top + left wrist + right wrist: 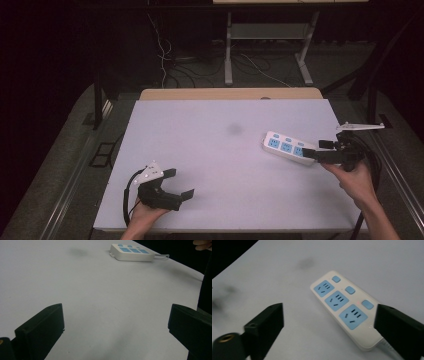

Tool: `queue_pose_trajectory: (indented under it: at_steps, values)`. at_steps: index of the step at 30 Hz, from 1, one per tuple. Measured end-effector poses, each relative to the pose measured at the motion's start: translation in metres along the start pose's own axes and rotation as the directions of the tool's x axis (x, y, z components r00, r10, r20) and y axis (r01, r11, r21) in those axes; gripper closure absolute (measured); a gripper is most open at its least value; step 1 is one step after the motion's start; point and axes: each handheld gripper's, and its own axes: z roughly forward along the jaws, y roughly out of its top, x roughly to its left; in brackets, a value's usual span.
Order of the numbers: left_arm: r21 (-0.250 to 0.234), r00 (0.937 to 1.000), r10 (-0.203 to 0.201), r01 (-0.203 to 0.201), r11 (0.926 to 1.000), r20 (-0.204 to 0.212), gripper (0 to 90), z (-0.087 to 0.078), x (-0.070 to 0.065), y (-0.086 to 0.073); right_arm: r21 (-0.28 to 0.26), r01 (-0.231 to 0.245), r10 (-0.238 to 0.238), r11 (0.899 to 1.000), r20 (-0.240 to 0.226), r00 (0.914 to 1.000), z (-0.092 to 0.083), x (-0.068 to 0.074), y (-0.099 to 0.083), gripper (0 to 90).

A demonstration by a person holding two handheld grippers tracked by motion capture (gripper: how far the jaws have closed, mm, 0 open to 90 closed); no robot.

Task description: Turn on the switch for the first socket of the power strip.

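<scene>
A white power strip (286, 147) with three blue sockets and three blue switches lies flat near the table's right edge; its cord runs off to the right. My right gripper (318, 149) is at the strip's cord end, open. In the right gripper view the power strip (344, 307) lies between the wide jaws of the right gripper (329, 322), close to the right-hand one, and neither pad presses on it. Near the front left corner my left gripper (179, 183) rests open with nothing in it. In the left gripper view the left gripper (115, 322) faces bare table, with the power strip (132, 252) far off.
The white table (210, 150) carries a faint dark smudge (234, 129) near its middle. A wooden edge (230, 94) runs along the far side. Beyond it stand metal frame legs (228, 50) and loose cables (162, 55) on the dark floor.
</scene>
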Motion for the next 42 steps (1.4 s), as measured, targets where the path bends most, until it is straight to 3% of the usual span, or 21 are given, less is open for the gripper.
queue_pose_trajectory:
  at_steps: [8,22,27,31,38,42]
  values:
    - [0.001,1.0,0.002,-0.002,1.0,0.001,0.0,0.0,0.0,0.0,-0.004,0.019,-0.019,1.0,-0.077,0.9969,0.0,0.015,-0.014,0.2]
    - [0.002,1.0,0.002,-0.002,1.0,0.003,0.0,0.0,-0.001,0.0,0.0,0.047,-0.047,0.999,-0.138,0.9893,0.007,0.03,-0.034,0.2]
    - [0.005,1.0,0.004,-0.004,1.0,0.004,0.0,0.0,-0.001,0.0,-0.001,0.066,-0.066,0.998,-0.159,0.9851,0.01,0.035,-0.042,0.3]
    - [0.007,1.0,0.005,-0.005,1.0,0.006,0.0,0.0,-0.001,0.0,-0.011,0.101,-0.101,0.995,-0.192,0.9761,0.016,0.041,-0.053,0.2]
    - [0.011,1.0,0.006,-0.006,0.9999,0.006,0.0,0.0,-0.001,0.0,0.004,0.145,-0.142,0.989,-0.189,0.9716,0.023,0.048,-0.067,0.3]
    - [0.014,1.0,0.005,-0.005,0.9999,0.006,0.0,0.001,-0.001,-0.001,0.017,0.146,-0.14,0.989,-0.192,0.9714,0.027,0.048,-0.074,0.3]
